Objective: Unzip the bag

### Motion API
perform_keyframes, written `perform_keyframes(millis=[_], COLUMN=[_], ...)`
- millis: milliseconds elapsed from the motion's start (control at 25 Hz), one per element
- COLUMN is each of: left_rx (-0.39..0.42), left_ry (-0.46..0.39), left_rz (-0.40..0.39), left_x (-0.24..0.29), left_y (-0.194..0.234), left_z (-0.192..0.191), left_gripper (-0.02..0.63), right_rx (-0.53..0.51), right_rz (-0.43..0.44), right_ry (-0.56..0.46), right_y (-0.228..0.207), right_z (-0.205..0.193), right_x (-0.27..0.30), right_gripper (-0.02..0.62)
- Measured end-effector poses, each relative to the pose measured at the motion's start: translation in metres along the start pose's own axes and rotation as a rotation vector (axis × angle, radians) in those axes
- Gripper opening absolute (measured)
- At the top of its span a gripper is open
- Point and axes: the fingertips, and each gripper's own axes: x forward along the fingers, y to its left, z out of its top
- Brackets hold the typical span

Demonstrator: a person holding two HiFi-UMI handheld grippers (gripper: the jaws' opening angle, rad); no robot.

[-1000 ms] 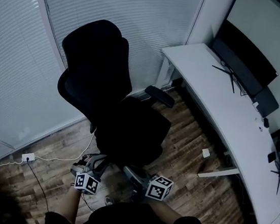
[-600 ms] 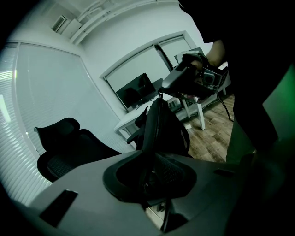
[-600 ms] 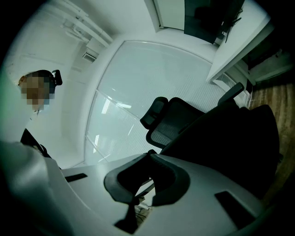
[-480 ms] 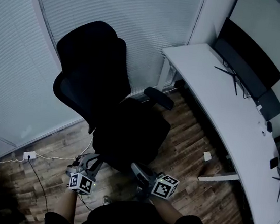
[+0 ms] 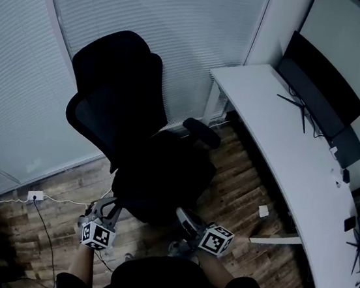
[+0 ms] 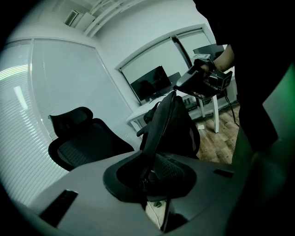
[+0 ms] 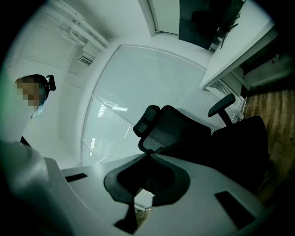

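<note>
A black bag [image 6: 168,124] rests on the seat of the black office chair [image 5: 117,99]; in the head view the bag [image 5: 158,186] is hard to tell from the seat. My left gripper [image 6: 150,177] is shut on the bag's edge beside the zipper line, low at the left of the head view [image 5: 110,206]. My right gripper [image 6: 179,88] pinches the top of the bag, jaws shut. It sits to the right of the left one in the head view [image 5: 182,215]. From the right gripper view [image 7: 145,184] the bag [image 7: 237,143] shows as a dark mass at the right.
A white curved desk [image 5: 279,140] with a dark monitor [image 5: 320,79] runs along the right. Window blinds [image 5: 183,22] stand behind the chair. A white socket block [image 5: 35,195] and its cable lie on the wooden floor at the left.
The two grippers have drawn a little apart: the left one has slid left, the right one slightly right. The chair sits a bit further left in the picture.
</note>
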Motion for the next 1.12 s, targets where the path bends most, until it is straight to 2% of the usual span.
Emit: perform_keyframes(millis=[440, 760, 1120], left_rx=[-0.067, -0.082, -0.137], left_ry=[0.062, 0.103, 0.101], left_rz=[0.079, 0.08, 0.074], left_x=[0.007, 0.013, 0.013], left_y=[-0.001, -0.002, -0.001], left_z=[0.001, 0.0, 0.005], left_gripper=[0.084, 0.084, 0.097], right_rx=[0.041, 0.071, -0.015], right_rz=[-0.066, -0.107, -0.152], right_ry=[-0.012, -0.006, 0.027], right_y=[-0.048, -0.074, -0.068], right_z=[0.032, 0.036, 0.029], right_x=[-0.029, -0.035, -0.033], right_gripper=[0.049, 0.049, 0.051])
